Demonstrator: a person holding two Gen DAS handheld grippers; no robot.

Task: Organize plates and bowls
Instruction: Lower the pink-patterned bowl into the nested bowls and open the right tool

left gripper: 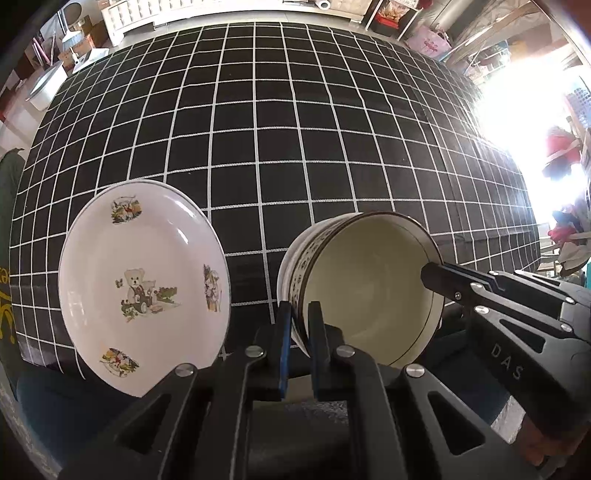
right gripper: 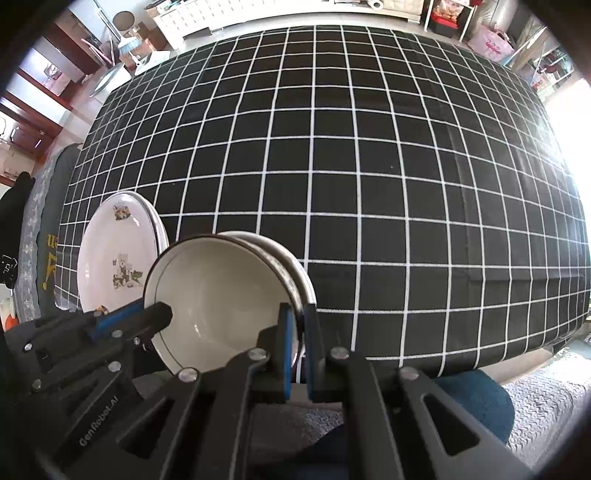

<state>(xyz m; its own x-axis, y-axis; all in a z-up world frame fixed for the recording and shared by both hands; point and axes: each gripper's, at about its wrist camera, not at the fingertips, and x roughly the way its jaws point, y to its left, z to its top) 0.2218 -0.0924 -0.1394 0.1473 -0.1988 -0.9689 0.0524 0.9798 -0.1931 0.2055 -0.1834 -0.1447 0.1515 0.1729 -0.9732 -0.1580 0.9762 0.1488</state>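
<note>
A stack of cream bowls [left gripper: 369, 291] with a dark patterned band sits near the table's front edge; it also shows in the right wrist view [right gripper: 221, 291]. My left gripper [left gripper: 300, 314] is shut on the stack's left rim. My right gripper [right gripper: 298, 317] is shut on its right rim, and its fingers [left gripper: 443, 282] show in the left wrist view. A stack of white plates [left gripper: 144, 284] with teddy-bear prints lies left of the bowls, also in the right wrist view [right gripper: 114, 258].
The table carries a black cloth with a white grid [left gripper: 295, 129], stretching far behind the dishes [right gripper: 351, 147]. White shelving and room clutter [left gripper: 129, 18] stand beyond the far edge. Bright window glare fills the right side.
</note>
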